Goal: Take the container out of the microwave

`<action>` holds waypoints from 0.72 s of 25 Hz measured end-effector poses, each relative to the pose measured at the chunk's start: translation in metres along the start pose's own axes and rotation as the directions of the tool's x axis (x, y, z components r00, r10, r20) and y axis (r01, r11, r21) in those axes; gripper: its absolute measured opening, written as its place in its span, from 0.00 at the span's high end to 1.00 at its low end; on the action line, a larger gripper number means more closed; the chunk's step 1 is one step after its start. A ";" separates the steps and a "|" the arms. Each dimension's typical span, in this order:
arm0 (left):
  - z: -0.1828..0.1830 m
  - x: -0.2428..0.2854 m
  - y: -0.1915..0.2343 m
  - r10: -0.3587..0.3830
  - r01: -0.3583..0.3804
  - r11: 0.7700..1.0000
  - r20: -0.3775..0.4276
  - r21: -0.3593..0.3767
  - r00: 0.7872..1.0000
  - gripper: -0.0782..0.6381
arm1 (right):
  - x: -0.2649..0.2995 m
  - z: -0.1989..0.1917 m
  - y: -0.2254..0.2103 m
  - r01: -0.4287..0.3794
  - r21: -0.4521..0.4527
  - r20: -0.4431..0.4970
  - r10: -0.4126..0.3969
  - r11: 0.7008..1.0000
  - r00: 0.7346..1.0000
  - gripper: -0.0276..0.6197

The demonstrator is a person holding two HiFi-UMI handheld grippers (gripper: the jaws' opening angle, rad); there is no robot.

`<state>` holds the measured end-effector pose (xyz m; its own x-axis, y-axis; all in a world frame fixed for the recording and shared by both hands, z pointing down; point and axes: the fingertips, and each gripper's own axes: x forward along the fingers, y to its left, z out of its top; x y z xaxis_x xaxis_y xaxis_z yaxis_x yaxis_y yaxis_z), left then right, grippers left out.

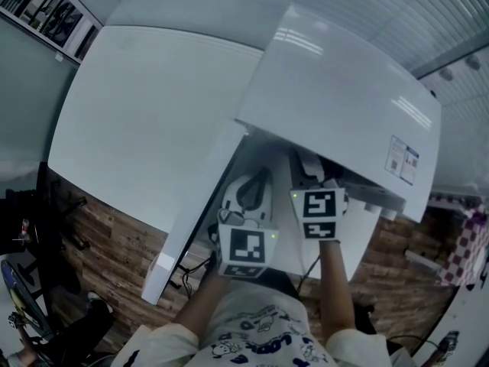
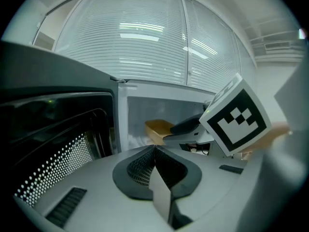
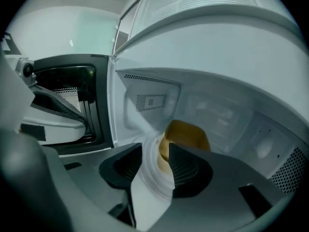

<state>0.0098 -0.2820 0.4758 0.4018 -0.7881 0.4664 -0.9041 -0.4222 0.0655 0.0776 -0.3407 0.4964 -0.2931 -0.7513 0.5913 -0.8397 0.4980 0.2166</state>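
One open door (image 3: 65,88) beside yellow container (image 3: 188,132)

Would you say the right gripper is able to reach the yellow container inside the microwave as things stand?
Probably yes: the door stands open, the right gripper has its jaws apart, and the container lies straight ahead with nothing between.

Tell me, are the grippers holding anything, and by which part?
Nothing is held. The right gripper is open, with the container showing in the gap ahead of its jaws, not gripped. The left gripper is shut and empty.
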 end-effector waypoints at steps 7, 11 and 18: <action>-0.001 0.002 0.004 0.002 -0.002 1.000 -0.005 0.005 1.000 0.83 | 0.012 0.000 -0.004 0.008 -0.030 -0.022 -0.008 1.000 1.000 0.70; -0.002 0.003 0.004 0.001 -0.001 1.000 -0.009 -0.001 1.000 0.83 | 0.018 -0.004 -0.006 0.004 -0.050 -0.052 -0.007 0.999 0.999 0.70; -0.003 0.004 0.004 0.001 -0.001 1.000 -0.013 0.006 1.000 0.83 | 0.013 -0.011 0.002 -0.028 -0.045 -0.089 0.024 0.999 0.996 0.70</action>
<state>0.0077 -0.2854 0.4809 0.3986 -0.7827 0.4780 -0.9038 -0.4238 0.0597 0.0774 -0.3445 0.5135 -0.2712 -0.6978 0.6630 -0.8098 0.5377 0.2347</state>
